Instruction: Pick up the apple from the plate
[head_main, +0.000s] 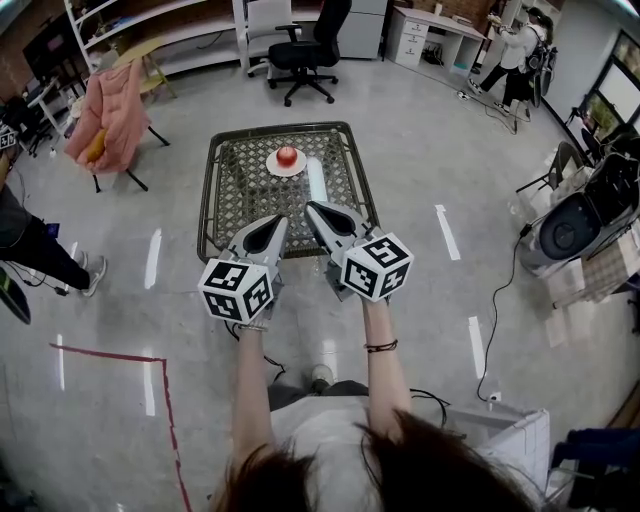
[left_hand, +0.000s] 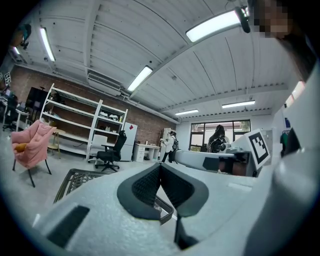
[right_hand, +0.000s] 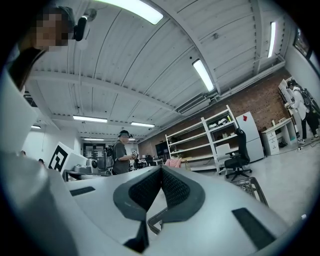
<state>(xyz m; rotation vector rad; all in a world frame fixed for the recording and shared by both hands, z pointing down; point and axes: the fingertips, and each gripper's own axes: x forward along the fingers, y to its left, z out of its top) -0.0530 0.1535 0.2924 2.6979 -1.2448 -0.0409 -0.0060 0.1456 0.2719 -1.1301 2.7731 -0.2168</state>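
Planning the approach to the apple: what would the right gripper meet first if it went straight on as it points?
Probably nothing near: the right gripper, shut, aims above the table toward the distant pink-draped chair; depth is uncertain.

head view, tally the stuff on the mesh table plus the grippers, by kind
apple: 1
plate: 1
grippers: 2, the left gripper and the right gripper
total: 4
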